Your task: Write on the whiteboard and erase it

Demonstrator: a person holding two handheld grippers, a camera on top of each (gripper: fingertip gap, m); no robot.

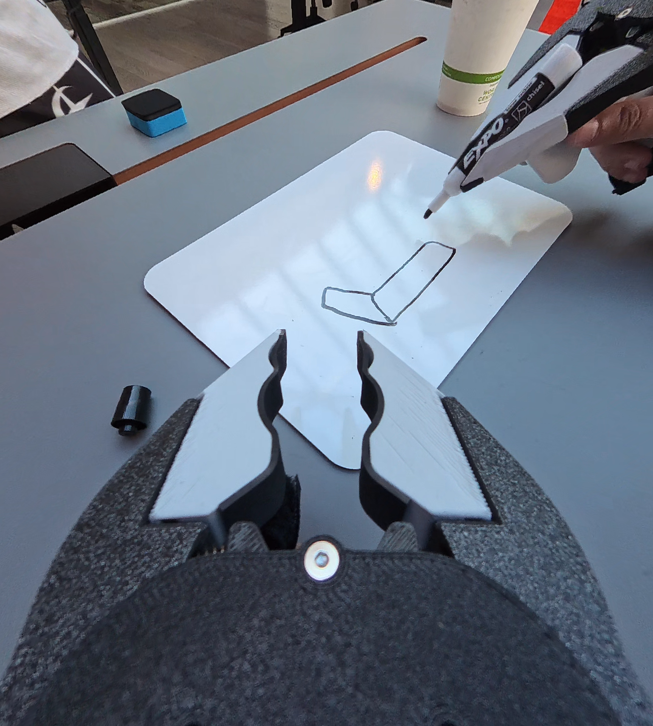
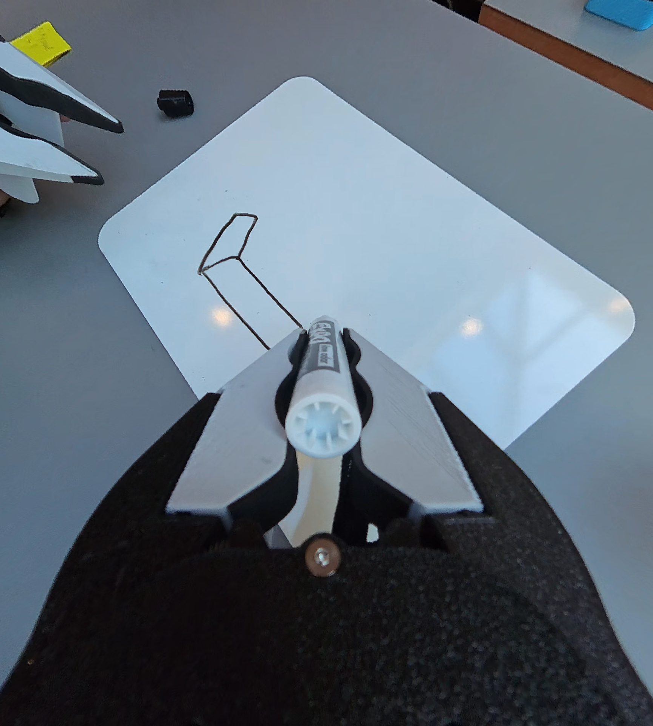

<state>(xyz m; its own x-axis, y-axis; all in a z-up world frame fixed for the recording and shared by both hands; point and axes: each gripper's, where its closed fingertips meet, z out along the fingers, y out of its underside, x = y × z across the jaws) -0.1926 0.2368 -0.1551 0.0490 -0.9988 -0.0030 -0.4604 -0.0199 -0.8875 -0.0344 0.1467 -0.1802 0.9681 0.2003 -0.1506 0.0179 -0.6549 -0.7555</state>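
A white board [image 1: 277,275] lies on the grey table [image 1: 61,334], with a black L-shaped outline [image 1: 387,290] drawn on it. My left gripper [image 1: 321,334] is open and empty, hovering over the board's near corner. My right gripper [image 2: 324,334] is shut on a black-and-white marker [image 2: 319,377]. In the left wrist view the marker [image 1: 486,141] has its tip lifted just above the board, beyond the drawing. The board [image 2: 395,235] and drawing [image 2: 234,267] also show in the right wrist view, with the left gripper [image 2: 110,155] at the upper left. The black marker cap [image 1: 131,409] lies on the table left of my left gripper.
A blue-and-black eraser [image 1: 154,112] sits at the far left beyond a slot in the table. A white paper cup [image 1: 478,55] stands behind the board. A dark flat device [image 1: 30,188] lies at the left edge. A yellow note [image 2: 40,42] lies on the table.
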